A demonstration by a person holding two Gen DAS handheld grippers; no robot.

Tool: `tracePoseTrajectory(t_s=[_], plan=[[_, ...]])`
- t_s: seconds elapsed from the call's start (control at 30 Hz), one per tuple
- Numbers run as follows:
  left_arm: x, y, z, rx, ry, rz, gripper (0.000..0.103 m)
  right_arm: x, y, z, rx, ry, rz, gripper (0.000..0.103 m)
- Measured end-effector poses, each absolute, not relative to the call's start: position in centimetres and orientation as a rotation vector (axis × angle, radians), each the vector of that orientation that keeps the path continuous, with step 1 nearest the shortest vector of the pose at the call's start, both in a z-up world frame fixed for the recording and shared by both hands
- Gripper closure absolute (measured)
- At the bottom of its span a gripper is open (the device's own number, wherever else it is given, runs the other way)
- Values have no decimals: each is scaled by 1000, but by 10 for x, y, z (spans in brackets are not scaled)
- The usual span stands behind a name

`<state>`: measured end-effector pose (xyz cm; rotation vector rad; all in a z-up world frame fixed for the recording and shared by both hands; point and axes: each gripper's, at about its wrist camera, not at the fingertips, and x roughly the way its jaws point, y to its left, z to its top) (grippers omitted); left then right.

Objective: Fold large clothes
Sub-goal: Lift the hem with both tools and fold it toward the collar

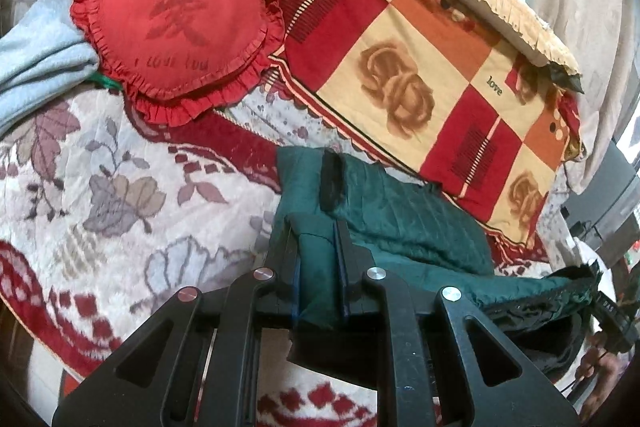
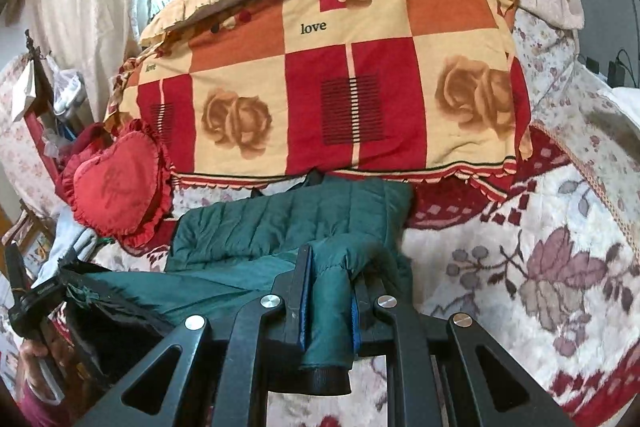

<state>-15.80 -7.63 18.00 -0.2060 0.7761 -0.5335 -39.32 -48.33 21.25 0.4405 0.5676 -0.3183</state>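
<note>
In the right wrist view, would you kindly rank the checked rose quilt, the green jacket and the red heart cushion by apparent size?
1. Checked rose quilt, largest.
2. Green jacket, though nearness to the camera inflates it.
3. Red heart cushion, smallest.

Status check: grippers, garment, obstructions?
Left gripper and right gripper both clamp the quilted green jacket. Checked red-and-cream quilt directly behind.

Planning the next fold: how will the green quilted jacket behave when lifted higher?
Probably floppy: the green quilted jacket sags between the left hand-held gripper and right hand-held gripper. Its padding looks puffy, so likely light. The sheeny shell may slip.
</note>
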Motion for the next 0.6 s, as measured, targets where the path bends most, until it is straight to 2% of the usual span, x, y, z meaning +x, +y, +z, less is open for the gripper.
tracePoseTrajectory(t_s=[0.6], plan=[[-81, -142, 170, -121, 779, -430, 90, -317, -530, 187, 433, 612, -454, 89]])
